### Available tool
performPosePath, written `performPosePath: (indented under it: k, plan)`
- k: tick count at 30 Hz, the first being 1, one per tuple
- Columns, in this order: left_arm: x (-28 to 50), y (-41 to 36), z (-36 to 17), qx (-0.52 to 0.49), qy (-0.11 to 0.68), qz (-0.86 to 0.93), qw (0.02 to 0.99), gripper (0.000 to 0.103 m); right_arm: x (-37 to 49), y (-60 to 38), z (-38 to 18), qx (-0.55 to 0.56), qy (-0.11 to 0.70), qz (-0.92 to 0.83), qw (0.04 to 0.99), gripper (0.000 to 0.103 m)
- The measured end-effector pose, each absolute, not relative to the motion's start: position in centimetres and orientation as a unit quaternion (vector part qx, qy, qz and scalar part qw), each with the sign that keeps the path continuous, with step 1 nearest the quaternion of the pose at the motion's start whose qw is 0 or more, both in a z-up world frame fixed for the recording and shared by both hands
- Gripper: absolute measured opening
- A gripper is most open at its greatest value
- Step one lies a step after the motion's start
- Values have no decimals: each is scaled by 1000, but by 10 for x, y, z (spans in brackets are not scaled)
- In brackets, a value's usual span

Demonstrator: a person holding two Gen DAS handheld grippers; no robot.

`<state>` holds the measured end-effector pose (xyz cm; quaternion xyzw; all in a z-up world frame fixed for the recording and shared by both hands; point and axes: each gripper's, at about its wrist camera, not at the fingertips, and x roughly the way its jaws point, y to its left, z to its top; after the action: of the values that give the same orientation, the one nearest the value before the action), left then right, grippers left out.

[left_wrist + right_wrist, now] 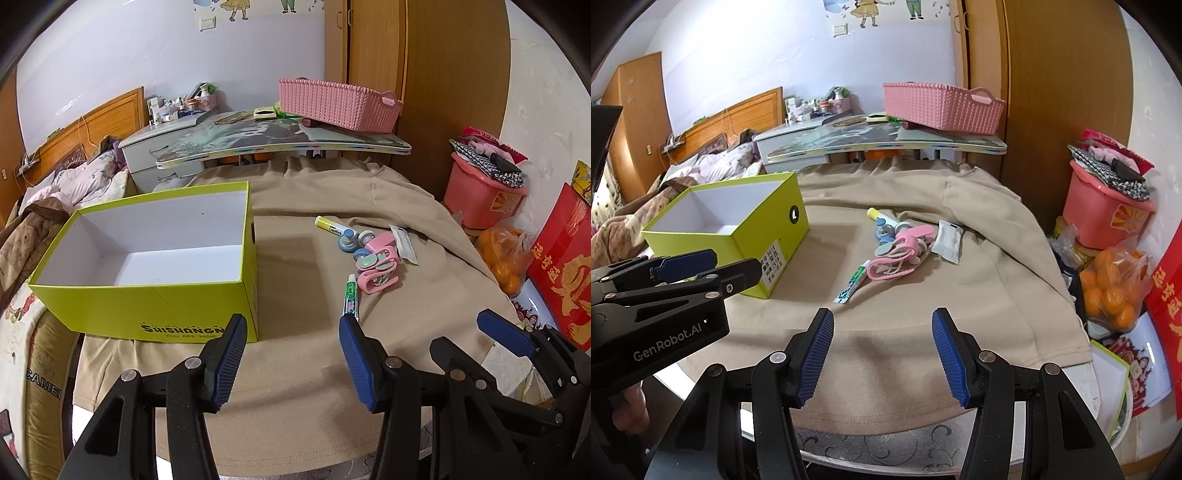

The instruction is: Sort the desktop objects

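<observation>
Here, left hand-held gripper point(293, 358) and right hand-held gripper point(882, 356) wide apart, empty, bare cloth point(886, 295) between green box point(155, 306) and clutter point(901, 247).

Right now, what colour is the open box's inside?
White inside the lime-green box; clearest in the left wrist view.

A: What do you see behind the work surface?

B: You face a pale lilac wall point(746, 55) bearing cartoon stickers point(871, 11). A tall wooden wardrobe point(1052, 92) stands at your right.

A: And to your left?

B: You have a bed with a wooden headboard point(92, 125) and floral bedding point(92, 177), with a grey drawer cabinet point(147, 158) beside it. Lighting is even throughout.
</observation>
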<state>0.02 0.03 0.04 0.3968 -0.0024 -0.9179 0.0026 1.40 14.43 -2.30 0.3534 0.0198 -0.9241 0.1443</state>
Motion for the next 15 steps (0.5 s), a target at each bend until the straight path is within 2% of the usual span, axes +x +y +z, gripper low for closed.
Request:
performPosePath:
  k: [15]
  plan:
    - [5, -2, 10, 389, -14, -921, 11, 53, 13, 140, -19, 350, 17, -925, 150, 58]
